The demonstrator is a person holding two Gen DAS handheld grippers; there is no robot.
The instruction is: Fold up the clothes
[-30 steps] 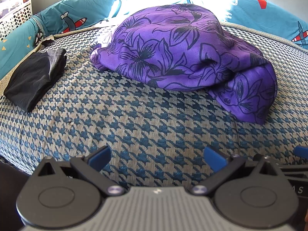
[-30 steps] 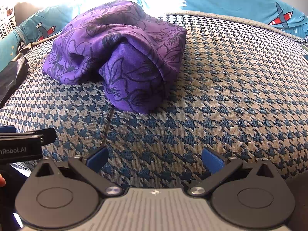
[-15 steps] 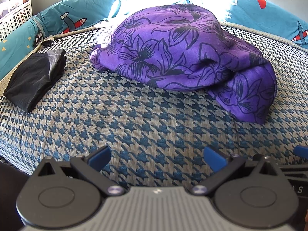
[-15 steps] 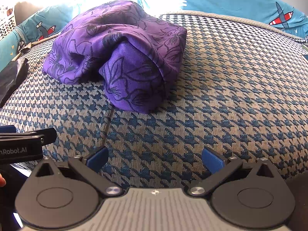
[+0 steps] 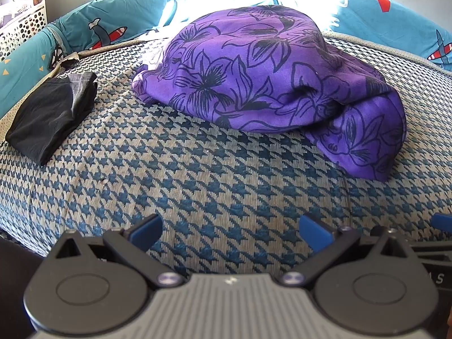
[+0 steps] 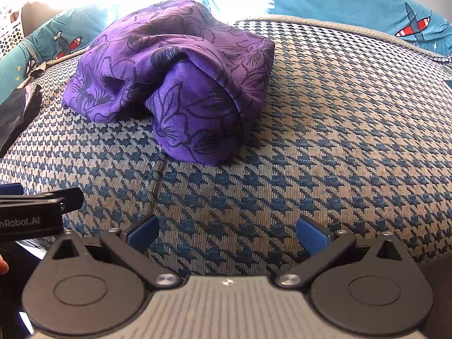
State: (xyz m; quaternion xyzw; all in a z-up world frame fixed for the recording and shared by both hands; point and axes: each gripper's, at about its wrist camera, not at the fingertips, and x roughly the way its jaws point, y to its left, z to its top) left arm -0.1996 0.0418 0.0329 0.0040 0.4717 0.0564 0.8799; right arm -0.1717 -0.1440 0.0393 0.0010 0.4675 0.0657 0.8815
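Observation:
A purple garment with a black flower print (image 5: 262,73) lies bunched in a heap on a blue-and-beige houndstooth cushion (image 5: 214,186). The right wrist view shows the same purple garment (image 6: 180,84) from its right end, a rolled fold facing me. My left gripper (image 5: 230,228) hovers open near the cushion's front edge, well short of the heap, nothing between its blue pads. My right gripper (image 6: 226,233) is open too, empty, just as far back. A folded black garment (image 5: 50,113) rests at the cushion's left edge.
Teal pillows with airplane prints (image 5: 113,28) line the back and both sides of the cushion. A white perforated basket (image 5: 19,25) stands at the far left. The left gripper's body (image 6: 34,212) shows at the left edge of the right wrist view.

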